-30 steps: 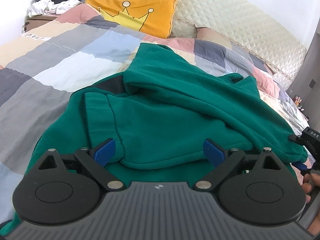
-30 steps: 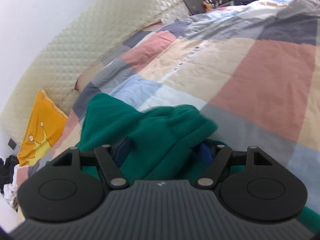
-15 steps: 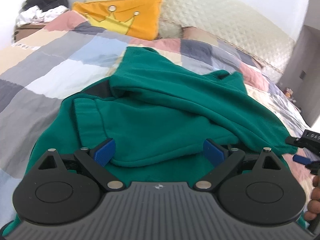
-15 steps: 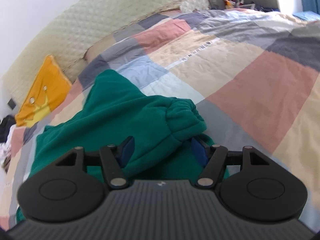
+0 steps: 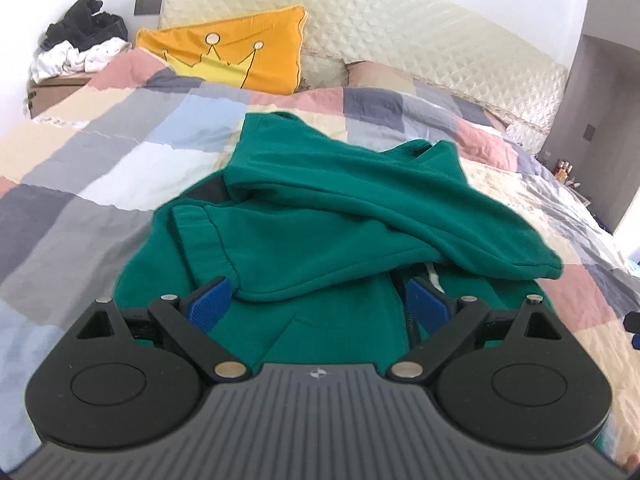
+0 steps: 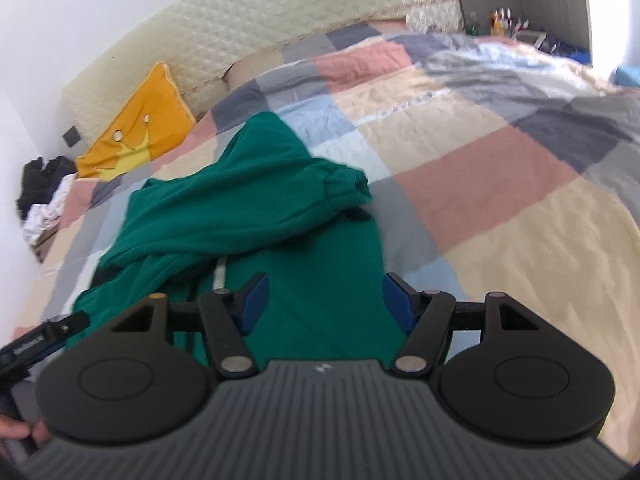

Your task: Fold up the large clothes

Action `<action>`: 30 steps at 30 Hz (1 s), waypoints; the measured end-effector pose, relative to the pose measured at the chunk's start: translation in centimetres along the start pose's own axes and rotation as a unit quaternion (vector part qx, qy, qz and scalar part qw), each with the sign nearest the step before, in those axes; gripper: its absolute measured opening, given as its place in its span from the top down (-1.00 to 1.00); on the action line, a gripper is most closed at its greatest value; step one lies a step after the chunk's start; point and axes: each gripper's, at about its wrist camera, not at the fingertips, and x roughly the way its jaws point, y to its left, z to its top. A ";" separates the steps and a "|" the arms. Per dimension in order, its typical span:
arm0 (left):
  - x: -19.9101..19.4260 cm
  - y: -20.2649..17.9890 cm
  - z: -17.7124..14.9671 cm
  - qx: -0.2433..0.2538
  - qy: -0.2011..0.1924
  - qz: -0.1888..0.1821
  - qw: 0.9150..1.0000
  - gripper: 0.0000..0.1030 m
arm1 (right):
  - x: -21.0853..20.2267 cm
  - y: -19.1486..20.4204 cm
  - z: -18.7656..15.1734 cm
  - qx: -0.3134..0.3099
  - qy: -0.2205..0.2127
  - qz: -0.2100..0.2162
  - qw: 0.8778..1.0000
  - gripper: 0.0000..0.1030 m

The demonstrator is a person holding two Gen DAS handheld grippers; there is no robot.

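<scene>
A green hoodie (image 5: 320,216) lies on the patchwork quilt (image 5: 80,168), both sleeves folded in over its body. One sleeve (image 5: 440,216) crosses the top, and the other cuff (image 5: 208,240) lies at the left. My left gripper (image 5: 318,304) hovers over the hoodie's near part, open, its blue pads (image 5: 210,304) wide apart and pressing nothing. In the right wrist view the hoodie (image 6: 240,208) lies ahead with the bunched cuff (image 6: 348,188) resting on it. My right gripper (image 6: 326,300) is open above the green cloth and grips nothing.
An orange crown pillow (image 5: 236,56) leans on the quilted headboard (image 5: 400,28). A heap of black and white clothes (image 5: 80,48) sits on a bedside box at the far left. Small bottles (image 6: 500,20) stand beyond the bed. Bare quilt (image 6: 500,184) spreads to the right of the hoodie.
Both grippers have drawn back and risen from the hoodie. The sleeve that sat between the right pads now lies ahead on the body, out of them. The right view has rolled.
</scene>
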 end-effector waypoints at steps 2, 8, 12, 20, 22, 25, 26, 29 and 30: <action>-1.9 0.0 0.4 0.006 -0.009 -0.007 1.000 -0.87 | -0.6 -0.7 0.2 0.008 0.022 0.010 1.000 -0.29; -5.9 3.1 1.7 -0.015 0.018 -0.002 1.000 -0.87 | -0.4 -3.9 0.8 0.049 0.105 0.025 0.993 -0.29; -7.4 8.2 2.6 -0.059 0.070 0.020 0.996 -0.87 | 1.7 -5.9 0.2 0.102 0.167 0.035 0.980 -0.34; -8.8 17.3 1.3 -0.167 0.163 0.028 0.972 -0.87 | 5.1 -7.0 -1.3 0.143 0.213 -0.011 0.967 -0.33; -8.1 18.3 0.4 -0.192 0.185 0.024 0.963 -0.87 | 5.5 -7.5 -1.5 0.149 0.208 -0.039 0.966 -0.33; -6.9 19.2 -1.0 -0.222 0.212 0.015 0.951 -0.86 | 5.9 -8.2 -1.8 0.167 0.219 -0.043 0.961 -0.32; -6.6 19.4 -1.3 -0.229 0.219 0.012 0.948 -0.85 | 5.9 -8.3 -2.0 0.172 0.224 -0.042 0.958 -0.32; -5.5 19.7 -2.1 -0.253 0.236 0.006 0.938 -0.85 | 6.4 -8.5 -2.2 0.183 0.238 -0.039 0.953 -0.32; -5.1 19.6 -2.3 -0.257 0.239 0.005 0.936 -0.85 | 6.6 -8.4 -2.4 0.186 0.246 -0.034 0.951 -0.32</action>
